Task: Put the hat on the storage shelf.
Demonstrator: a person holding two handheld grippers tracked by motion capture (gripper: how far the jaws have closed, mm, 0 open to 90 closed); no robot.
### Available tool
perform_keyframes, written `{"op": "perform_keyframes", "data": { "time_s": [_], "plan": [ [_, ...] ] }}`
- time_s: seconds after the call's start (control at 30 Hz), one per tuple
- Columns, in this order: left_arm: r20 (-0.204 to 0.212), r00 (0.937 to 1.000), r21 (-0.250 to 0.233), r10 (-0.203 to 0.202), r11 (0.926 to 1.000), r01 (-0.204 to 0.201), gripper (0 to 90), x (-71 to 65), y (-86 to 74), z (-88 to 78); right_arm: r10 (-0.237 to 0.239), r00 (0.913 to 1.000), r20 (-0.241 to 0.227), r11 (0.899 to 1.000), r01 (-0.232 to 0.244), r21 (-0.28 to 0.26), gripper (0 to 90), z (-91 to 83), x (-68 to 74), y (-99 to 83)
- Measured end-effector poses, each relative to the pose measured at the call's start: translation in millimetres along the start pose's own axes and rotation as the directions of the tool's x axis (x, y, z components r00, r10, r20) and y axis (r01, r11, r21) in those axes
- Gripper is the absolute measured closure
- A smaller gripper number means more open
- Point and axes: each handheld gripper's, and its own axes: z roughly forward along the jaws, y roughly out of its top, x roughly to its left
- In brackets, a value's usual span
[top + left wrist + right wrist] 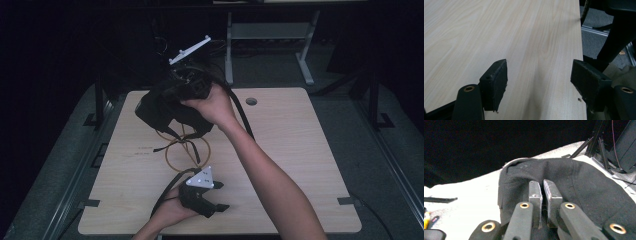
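Note:
A black cloth item (160, 107) with dangling straps hangs above the far left part of the light wooden table (300, 165). My right gripper (166, 99) reaches into its top, held in a hand, with the grey plate sticking up behind. In the right gripper view its jaws (543, 187) stand almost together, pinching the black cloth (584, 185), which spreads out below and to the right. My left gripper (222, 196) rests near the table's front edge, held in the other hand. In its own view the left gripper (539, 70) is open, with bare wood between the pads.
A tan cord loop (185, 150) lies on the table under the hanging cloth. A round cable hole (251, 101) sits near the far edge. A grey metal stand (270, 40) is behind the table. Dark floor surrounds the table.

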Motion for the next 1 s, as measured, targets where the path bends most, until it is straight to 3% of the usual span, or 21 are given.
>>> {"op": "perform_keyframes", "data": {
  "time_s": [0.07, 0.13, 0.33, 0.4, 0.5, 0.7, 1.0],
  "plan": [
    [-0.001, 1.0, -0.002, -0.004, 1.0, 0.004, 29.2, 0.2, 0.1, -0.1, 0.001, 1.0, -0.006, 1.0, -0.001, -0.001, 80.8, 5.8, 0.2, -0.9],
    [0.001, 1.0, -0.007, -0.004, 1.0, 0.004, 29.1, 1.0, -0.1, -0.5, -0.005, 1.0, -0.003, 1.0, 0.005, -0.002, 69.6, 9.4, 0.4, -2.4],
    [0.005, 1.0, -0.012, 0.004, 0.9999, -0.004, 29.1, -0.4, -0.2, 1.7, 0.022, 0.9993, -0.031, 0.999, -0.022, -0.028, 56.1, 4.1, -5.1, -11.8],
    [0.005, 0.9999, -0.001, 0.016, 0.9999, -0.016, 29.1, -0.2, 0.3, 1.7, 0.025, 0.9992, -0.031, 0.999, -0.026, -0.032, 54.8, 0.6, -6.6, -16.2],
    [0.011, 0.9999, -0.004, -0.007, 1.0, 0.007, 29.1, -1.7, -0.1, 1.6, 0.044, 0.9985, -0.031, 0.998, -0.046, -0.048, 51.0, -5.4, -9.5, -22.9],
    [0.008, 1.0, -0.009, -0.003, 1.0, 0.003, 29.0, -0.9, -1.3, -0.7, 0.056, 0.9979, -0.031, 0.994, -0.059, -0.091, 46.0, -22.8, -17.6, -36.3],
    [-0.023, 0.9996, -0.027, -0.013, 0.9996, 0.012, 26.9, 1.7, -3.3, -6.2, 0.079, 0.9969, -0.007, 0.987, -0.079, -0.139, 39.0, -47.4, -28.7, -57.8]
  ]
}}
